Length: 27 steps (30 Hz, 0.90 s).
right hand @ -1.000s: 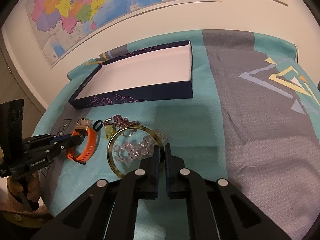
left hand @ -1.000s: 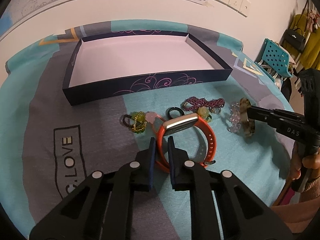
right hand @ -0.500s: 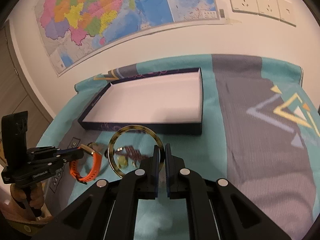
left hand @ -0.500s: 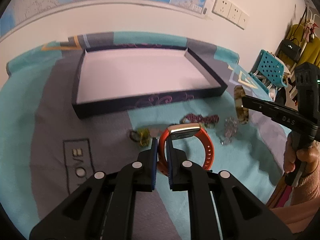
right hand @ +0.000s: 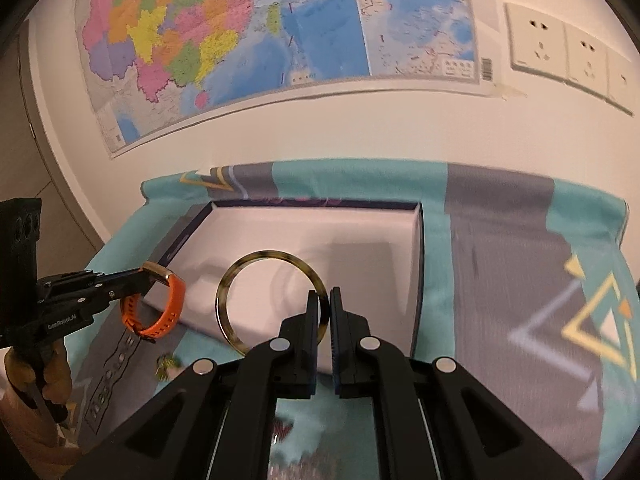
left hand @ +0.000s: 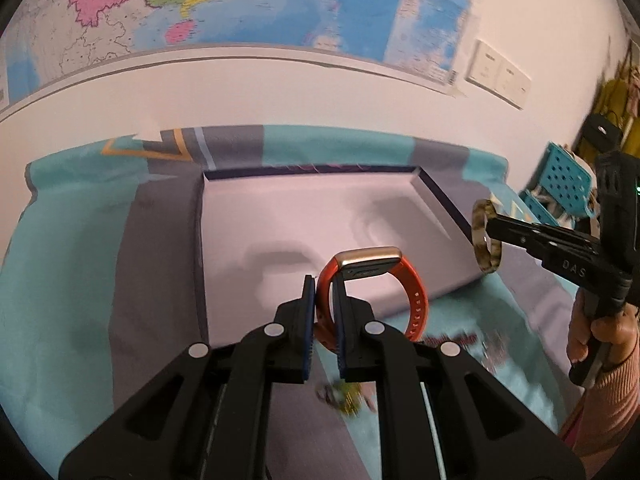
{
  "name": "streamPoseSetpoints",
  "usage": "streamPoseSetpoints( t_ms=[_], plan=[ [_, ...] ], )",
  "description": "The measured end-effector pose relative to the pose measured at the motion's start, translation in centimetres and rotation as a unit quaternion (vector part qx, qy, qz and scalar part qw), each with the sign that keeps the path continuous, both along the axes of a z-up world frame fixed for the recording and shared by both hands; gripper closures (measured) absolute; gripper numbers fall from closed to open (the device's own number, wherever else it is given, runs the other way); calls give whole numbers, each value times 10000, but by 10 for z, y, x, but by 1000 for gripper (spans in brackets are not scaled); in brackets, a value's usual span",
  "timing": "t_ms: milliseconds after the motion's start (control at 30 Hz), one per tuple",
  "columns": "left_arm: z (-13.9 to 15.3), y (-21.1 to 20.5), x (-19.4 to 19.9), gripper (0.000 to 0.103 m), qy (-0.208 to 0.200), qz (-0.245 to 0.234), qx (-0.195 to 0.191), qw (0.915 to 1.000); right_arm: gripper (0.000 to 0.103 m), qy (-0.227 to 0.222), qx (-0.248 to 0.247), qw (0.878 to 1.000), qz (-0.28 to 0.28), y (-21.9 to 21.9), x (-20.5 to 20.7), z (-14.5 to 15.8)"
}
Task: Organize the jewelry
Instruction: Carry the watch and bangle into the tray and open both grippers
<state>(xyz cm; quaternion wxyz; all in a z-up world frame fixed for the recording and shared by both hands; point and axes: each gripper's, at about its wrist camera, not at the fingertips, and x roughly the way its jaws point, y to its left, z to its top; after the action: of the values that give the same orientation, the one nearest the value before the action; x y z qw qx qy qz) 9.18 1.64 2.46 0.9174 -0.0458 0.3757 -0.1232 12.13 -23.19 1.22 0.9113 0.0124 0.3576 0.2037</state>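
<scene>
My left gripper (left hand: 323, 285) is shut on an orange watch band (left hand: 416, 300) with a gold face and holds it in the air over the near edge of the dark blue tray (left hand: 440, 196). My right gripper (right hand: 325, 298) is shut on a tortoiseshell bangle (right hand: 224, 300) and holds it over the near part of the same tray (right hand: 418, 280). The tray's white floor is bare. The watch band also shows in the right wrist view (right hand: 170, 312), and the bangle shows in the left wrist view (left hand: 482, 240), at the tray's right edge.
Other jewelry lies blurred on the teal and grey cloth (left hand: 60, 280) below the grippers: a yellow-green beaded piece (left hand: 348, 394) and dark red beads (left hand: 456, 340). A wall with a map (right hand: 240, 40) and sockets (right hand: 560, 52) stands behind the table. A blue chair (left hand: 560, 184) is at the right.
Both grippers have lifted their pieces off the cloth and moved forward to the tray. The watch band and bangle now hang over the tray's near edge.
</scene>
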Motion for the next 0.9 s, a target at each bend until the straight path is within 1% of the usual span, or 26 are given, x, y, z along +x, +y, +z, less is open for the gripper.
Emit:
streamPoseSetpoints(
  t_ms=[167, 400, 633, 900],
  plan=[
    [-4, 7, 34, 94, 41, 176, 31, 9998, 99, 75, -147, 9999, -2, 11, 36, -2],
    [-8, 9, 71, 93, 63, 287, 112, 9995, 98, 332, -370, 9988, -28, 29, 86, -20],
    [-22, 2, 108, 93, 279, 343, 218, 9988, 98, 433, -662, 9968, -118, 40, 113, -31],
    [-31, -4, 130, 93, 438, 374, 323, 9978, 98, 745, -825, 9936, -221, 45, 139, -46]
  ],
)
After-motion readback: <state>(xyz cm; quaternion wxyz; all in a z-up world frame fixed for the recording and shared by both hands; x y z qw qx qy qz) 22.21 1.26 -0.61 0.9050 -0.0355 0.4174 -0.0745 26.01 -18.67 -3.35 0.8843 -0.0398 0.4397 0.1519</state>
